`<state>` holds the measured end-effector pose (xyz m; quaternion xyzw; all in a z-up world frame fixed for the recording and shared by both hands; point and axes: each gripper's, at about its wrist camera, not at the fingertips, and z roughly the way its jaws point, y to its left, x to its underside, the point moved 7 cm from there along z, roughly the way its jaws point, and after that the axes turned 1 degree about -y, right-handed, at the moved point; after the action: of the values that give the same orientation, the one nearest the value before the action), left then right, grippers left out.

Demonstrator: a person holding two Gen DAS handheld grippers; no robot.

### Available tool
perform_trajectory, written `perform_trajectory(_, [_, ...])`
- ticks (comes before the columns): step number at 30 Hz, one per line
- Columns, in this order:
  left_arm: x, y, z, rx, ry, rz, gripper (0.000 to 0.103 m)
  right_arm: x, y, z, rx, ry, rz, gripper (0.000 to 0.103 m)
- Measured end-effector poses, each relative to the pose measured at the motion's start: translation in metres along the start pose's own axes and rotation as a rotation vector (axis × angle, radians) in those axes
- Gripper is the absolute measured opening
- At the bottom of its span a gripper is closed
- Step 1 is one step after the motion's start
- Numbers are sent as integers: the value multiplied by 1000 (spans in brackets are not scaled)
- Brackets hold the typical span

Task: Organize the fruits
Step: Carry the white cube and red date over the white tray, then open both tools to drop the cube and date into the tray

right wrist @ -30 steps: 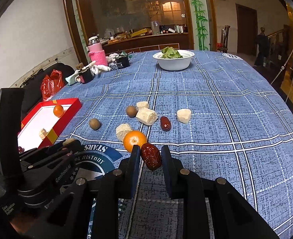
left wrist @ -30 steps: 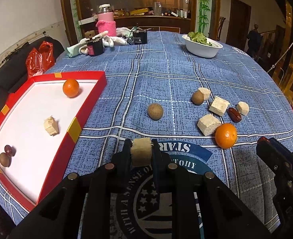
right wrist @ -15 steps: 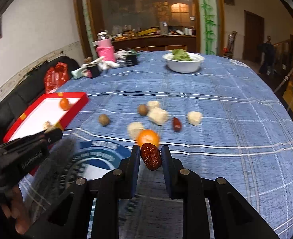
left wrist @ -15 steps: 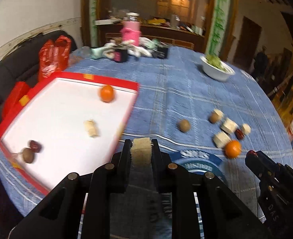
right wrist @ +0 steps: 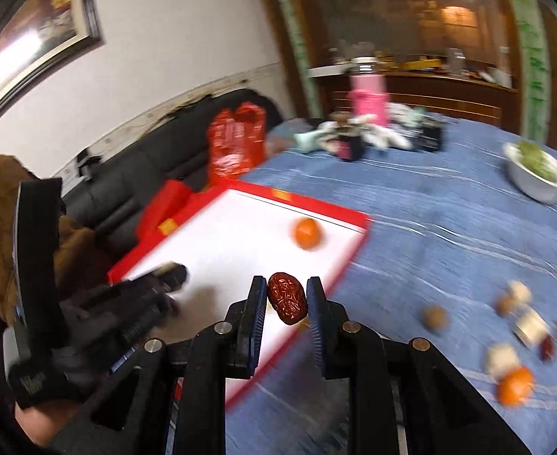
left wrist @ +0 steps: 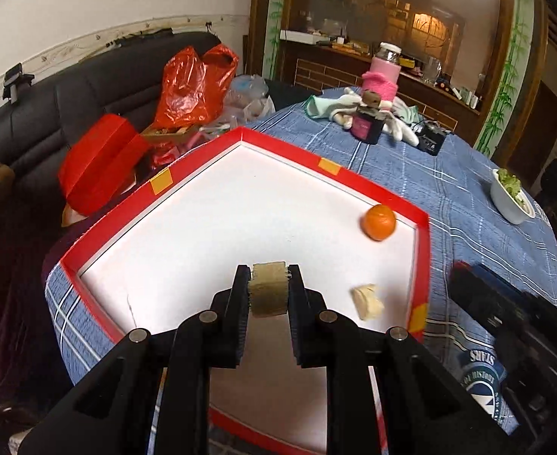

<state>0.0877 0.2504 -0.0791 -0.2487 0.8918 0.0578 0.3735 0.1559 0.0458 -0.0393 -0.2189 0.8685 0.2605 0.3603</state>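
My left gripper (left wrist: pixel 268 292) is shut on a tan fruit chunk (left wrist: pixel 268 290) and hangs over the white floor of the red-rimmed tray (left wrist: pixel 278 140). In the tray lie an orange (left wrist: pixel 379 222) near the right wall and a pale chunk (left wrist: pixel 367 300). My right gripper (right wrist: pixel 287 297) is shut on a wrinkled red date (right wrist: pixel 287 297), held above the red-rimmed tray's (right wrist: pixel 356 220) near right edge. The left gripper (right wrist: pixel 153 288) shows at the left of the right wrist view, over the tray. On the blue cloth at right lie an orange (right wrist: pixel 515 385), pale chunks (right wrist: pixel 500 356), brown round fruits (right wrist: pixel 435 317) and a date (right wrist: pixel 546 347).
A white bowl of greens (right wrist: pixel 540 176) stands on the blue tablecloth (right wrist: pixel 449 204) at the far right. A pink bottle (left wrist: pixel 384 76), a dark jar (left wrist: pixel 367 125) and cloths crowd the table's far end. A red plastic bag (left wrist: pixel 191 83) and red box (left wrist: pixel 100 163) lie on the black sofa at left.
Both grippers have swung left from the fruit pile to the tray, each keeping its piece. The left one now hangs over the tray's floor, the right one at its edge.
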Motion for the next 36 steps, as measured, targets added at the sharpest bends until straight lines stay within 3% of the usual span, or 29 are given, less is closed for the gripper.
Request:
perform_trajectory(9, [-8,2,30,-21,56,35,16,-2,-3,57,24,85,28,22])
perform_trajectory(26, [-9,5,46,-63,100,27,18,5,-10,76,41,141,37,25])
perform_trajectory(28, [-8,7,44,-57,114,10,34,7,-8,77,42,154,31,28])
perform_trajectory(29, [-9,10,42,-67,111,3,49,6,-7,75,39,148,27,30])
perform_trajectory(30, [-10,12,38,-76,94,-8,55,6,-7,74,40,143,27,37])
perform_trajectory(33, [-13,17,22,-101,36,-39,65,3,-8,58,41,106,38,51])
perform_trajectory(36, [-15,11,3,-97,-28,-37,66,4,-14,33,62,56,33,59])
